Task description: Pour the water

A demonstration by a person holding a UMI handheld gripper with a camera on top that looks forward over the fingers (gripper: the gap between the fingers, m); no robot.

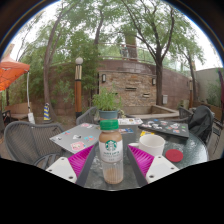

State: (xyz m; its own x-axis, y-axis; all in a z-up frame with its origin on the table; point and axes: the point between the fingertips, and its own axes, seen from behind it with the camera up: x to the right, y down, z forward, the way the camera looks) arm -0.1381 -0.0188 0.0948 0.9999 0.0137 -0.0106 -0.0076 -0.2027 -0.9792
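Note:
A glass Starbucks bottle (111, 150) with a green cap and light brown drink stands upright on a round glass table (92, 172). It sits between my two fingers, whose magenta pads (80, 157) flank it at left and right. Both pads press against the bottle's sides, so my gripper (111, 165) is shut on it. A white cup (152, 145) stands on the table just right of the bottle, beyond my right finger. A red lid (175, 155) lies further right.
A potted green plant (106, 101) stands beyond the bottle. White papers (75, 137) lie on the table's left. Metal mesh chairs (25, 140) stand at left, a dark bag (201, 122) at right. A brick wall and trees lie behind.

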